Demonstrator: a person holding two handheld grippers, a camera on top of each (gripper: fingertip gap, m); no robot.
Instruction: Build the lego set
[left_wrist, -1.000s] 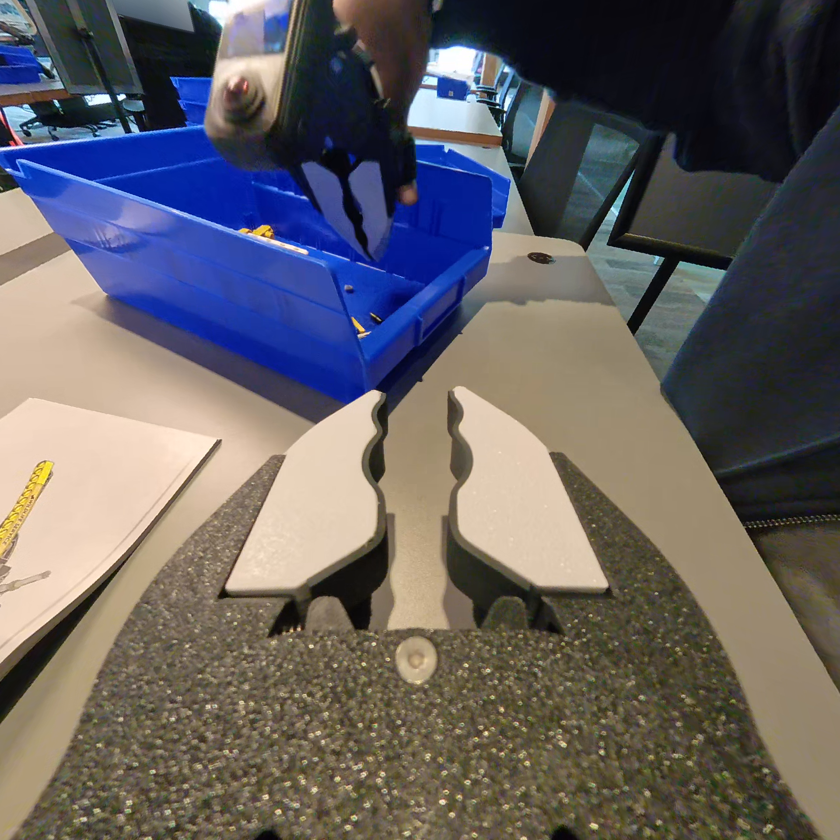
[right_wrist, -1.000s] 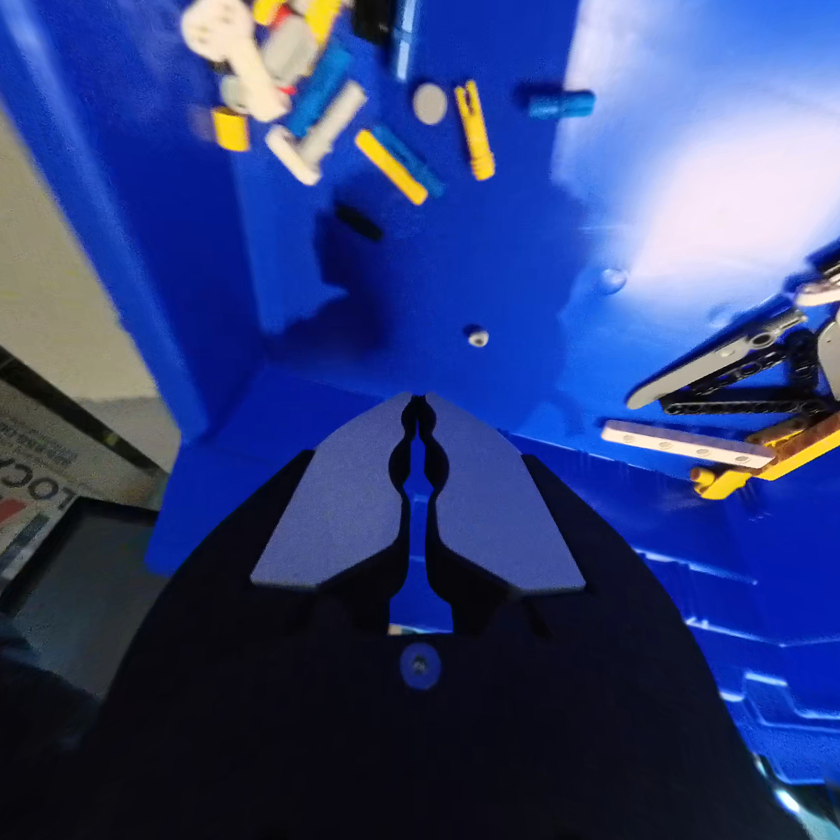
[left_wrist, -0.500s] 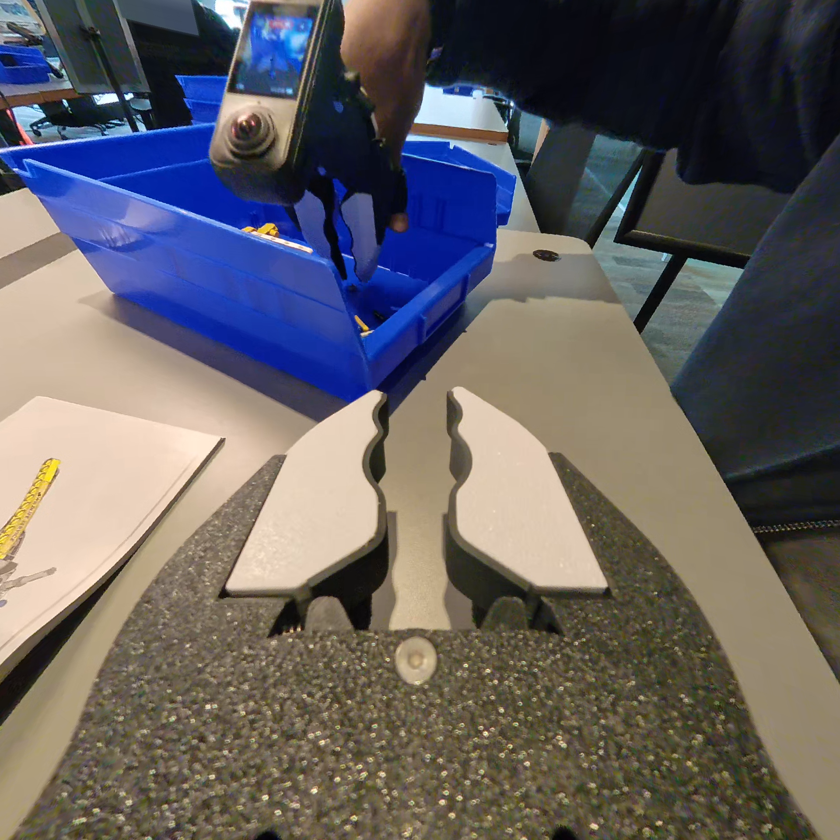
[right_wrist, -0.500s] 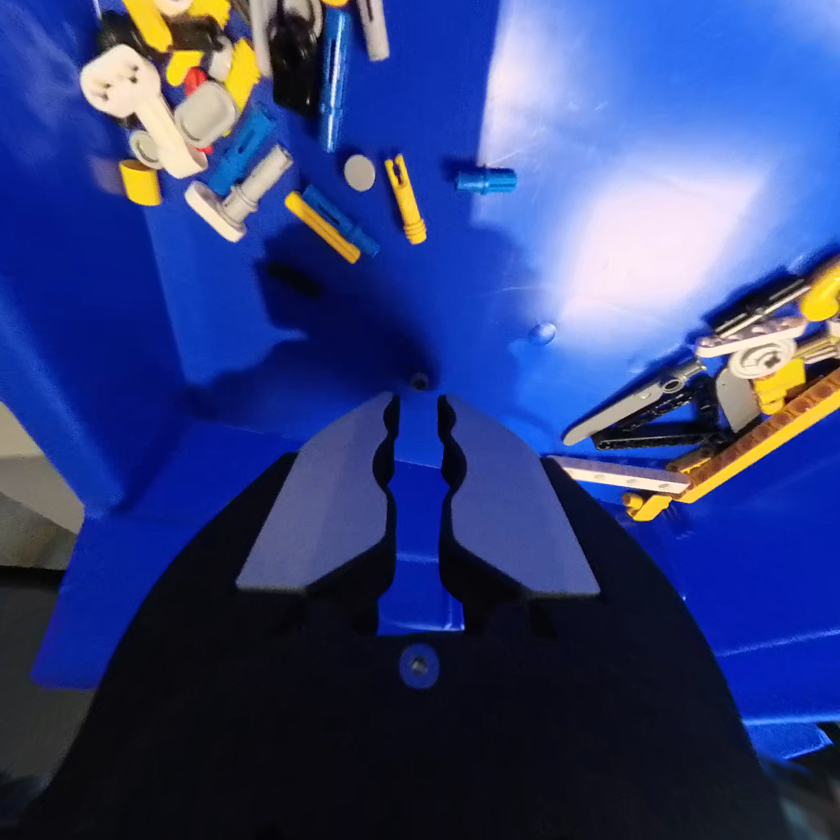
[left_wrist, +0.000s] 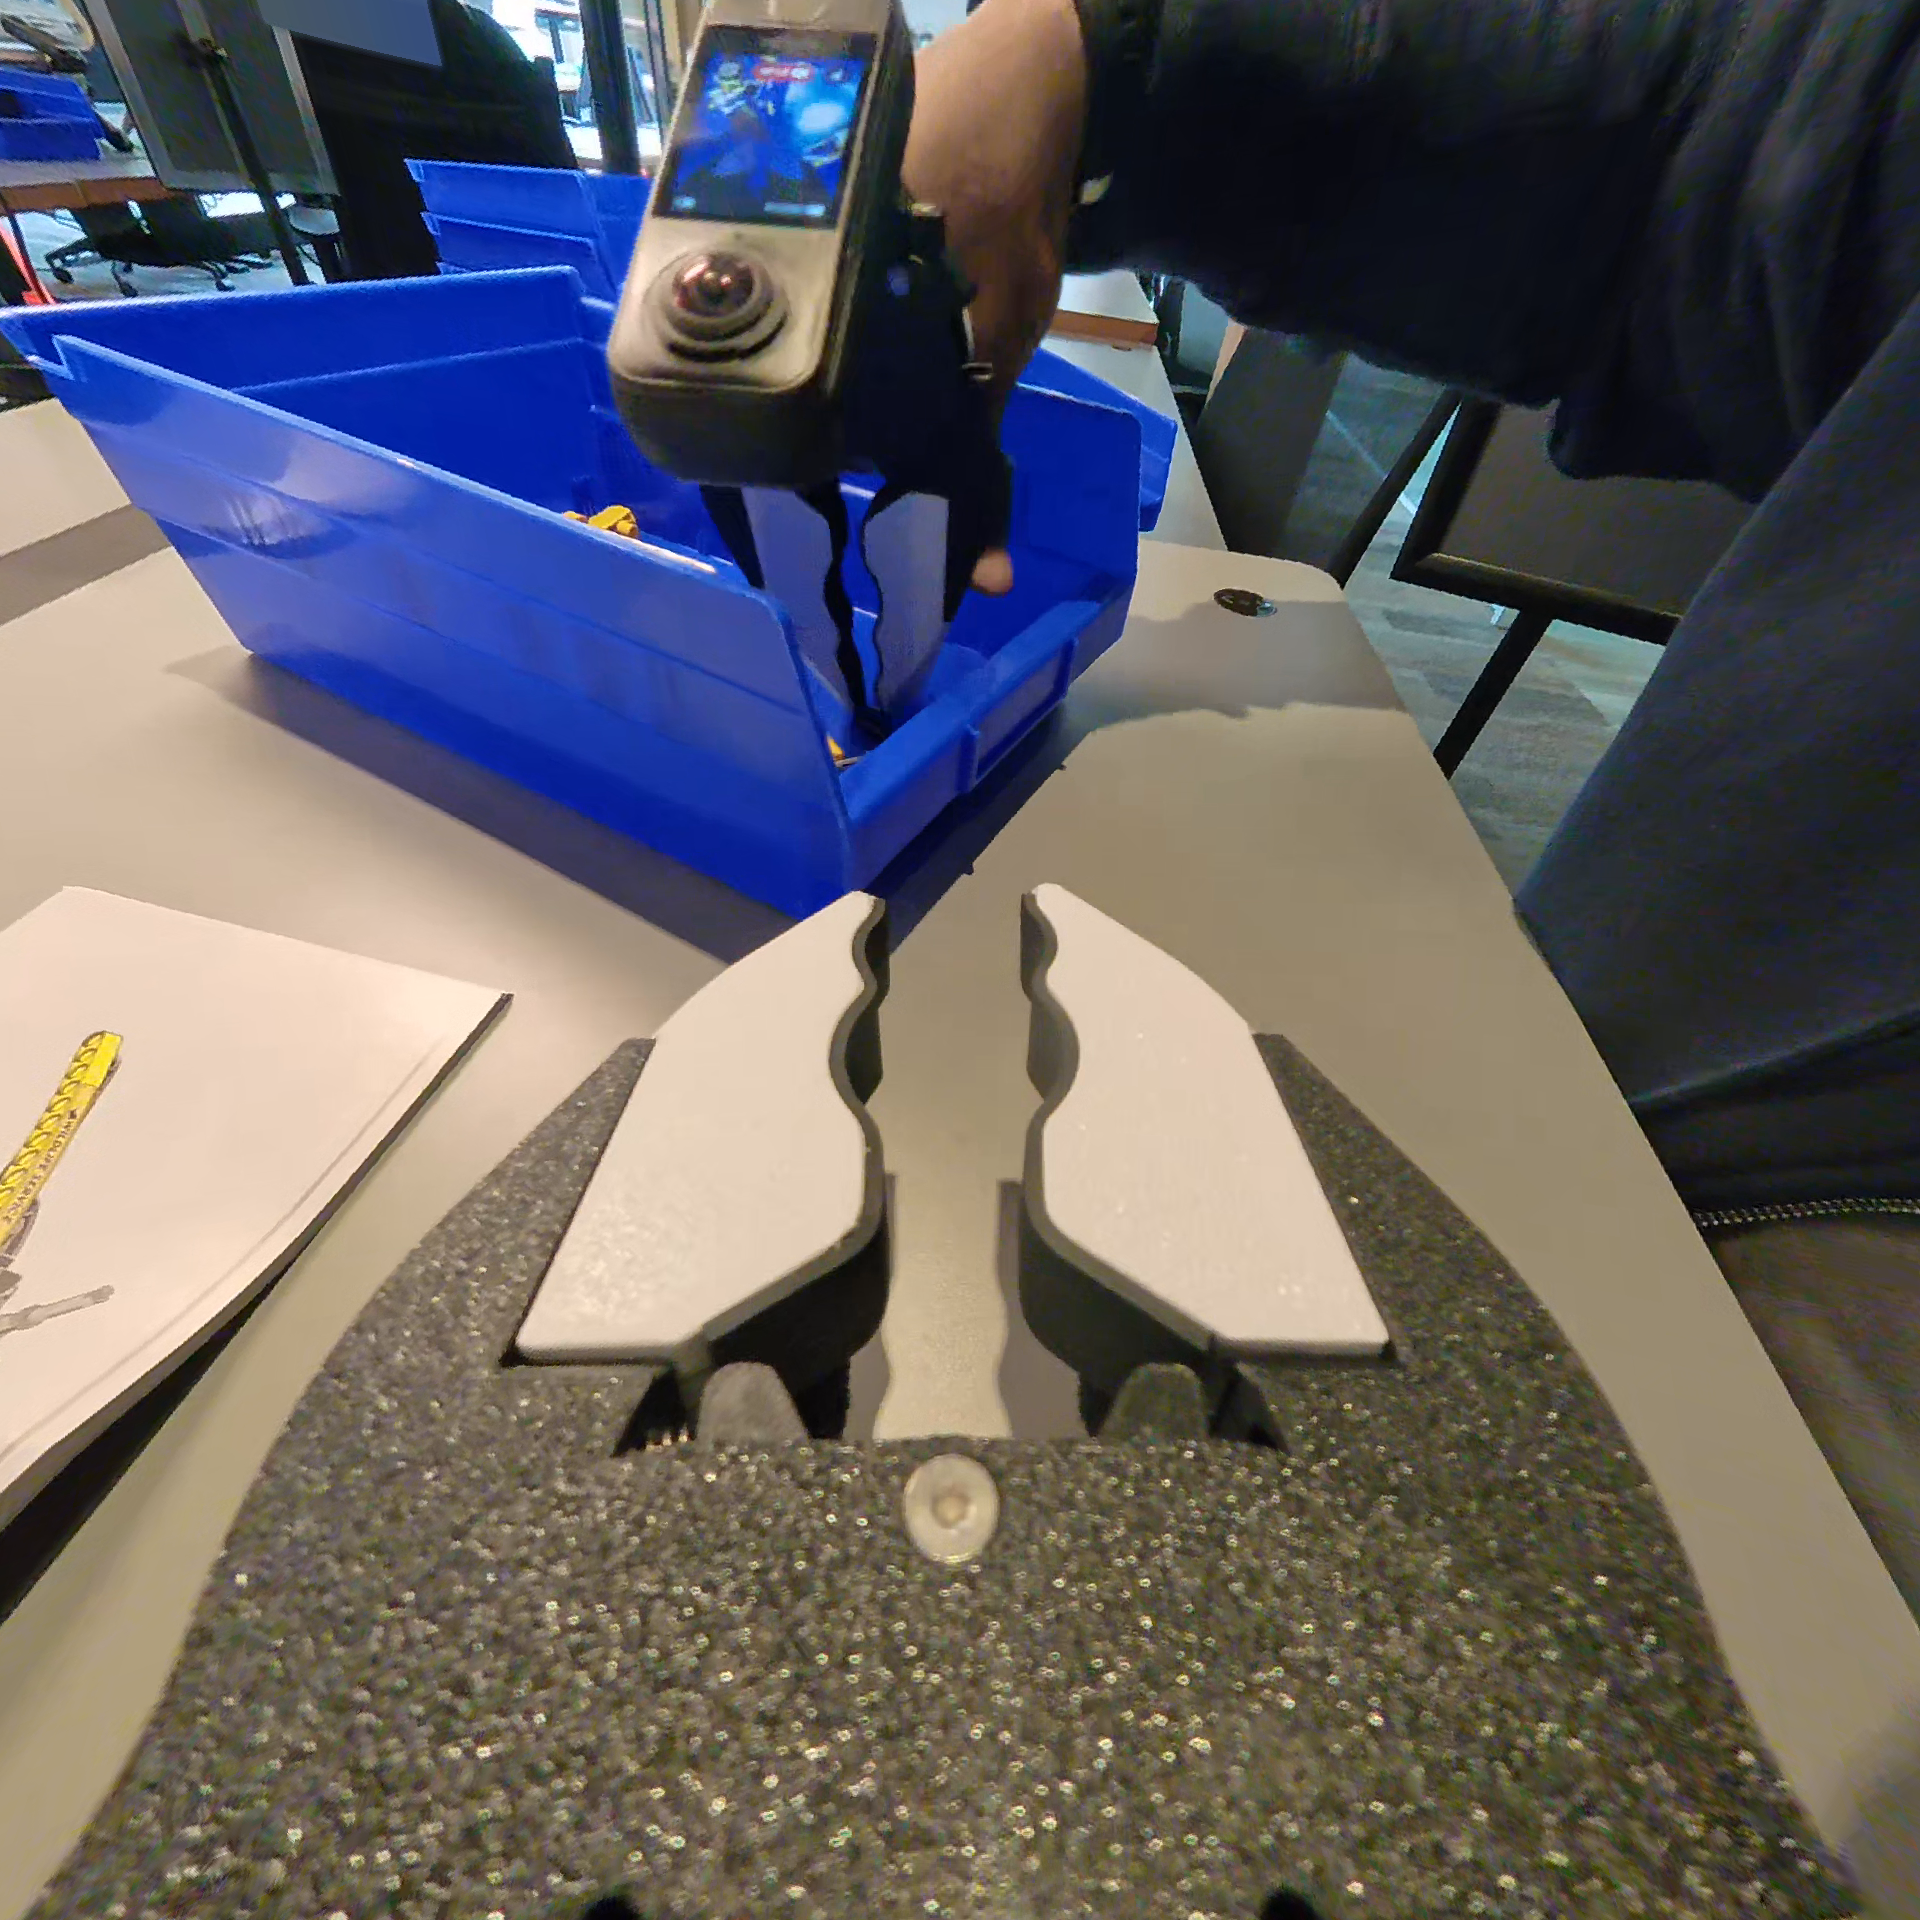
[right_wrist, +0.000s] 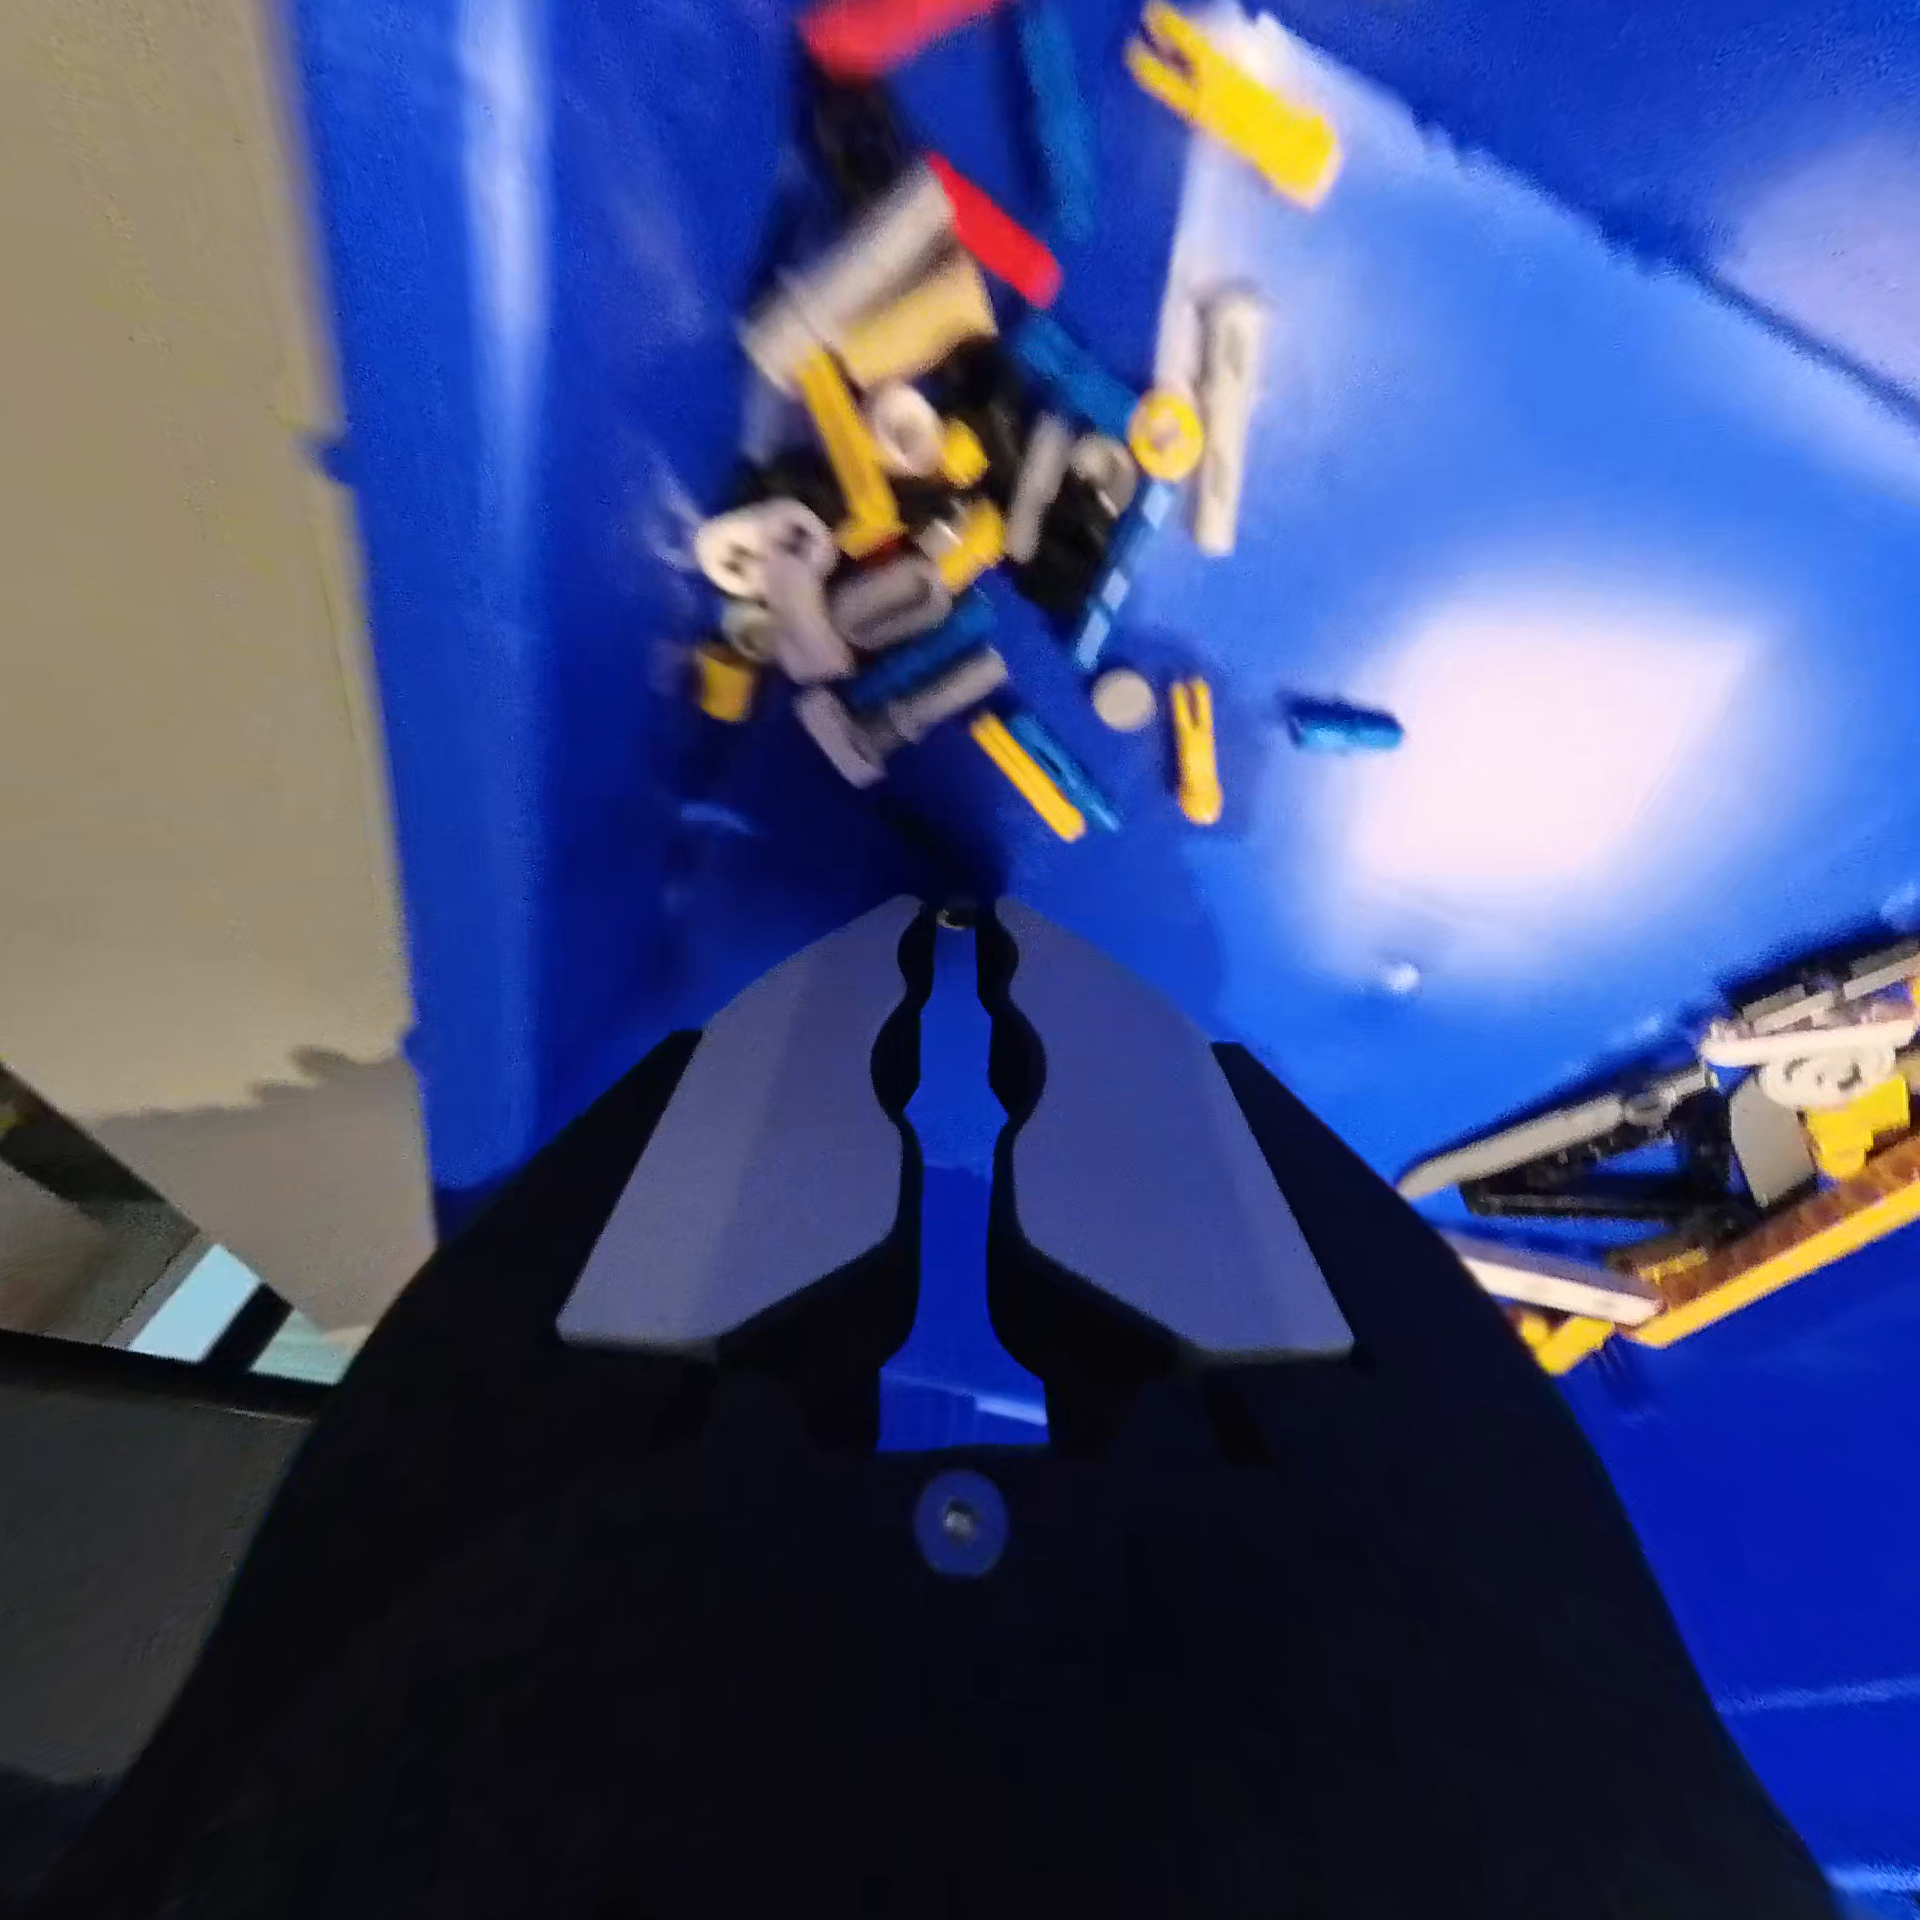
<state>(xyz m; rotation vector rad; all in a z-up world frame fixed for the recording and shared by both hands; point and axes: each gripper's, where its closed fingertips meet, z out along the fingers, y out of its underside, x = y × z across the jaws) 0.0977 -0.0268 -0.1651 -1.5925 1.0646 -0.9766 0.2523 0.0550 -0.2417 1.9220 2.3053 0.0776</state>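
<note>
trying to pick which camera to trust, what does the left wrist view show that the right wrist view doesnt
Only the left wrist view shows the grey table, the white instruction sheet, the open left gripper and the person's hand.

Only the right wrist view shows the bin's contents: a loose pile of small yellow, grey and blue lego parts, a partly built yellow and black assembly, and a tiny dark piece at its fingertips.

Both show the blue plastic bin and the right gripper reaching into it.
</note>
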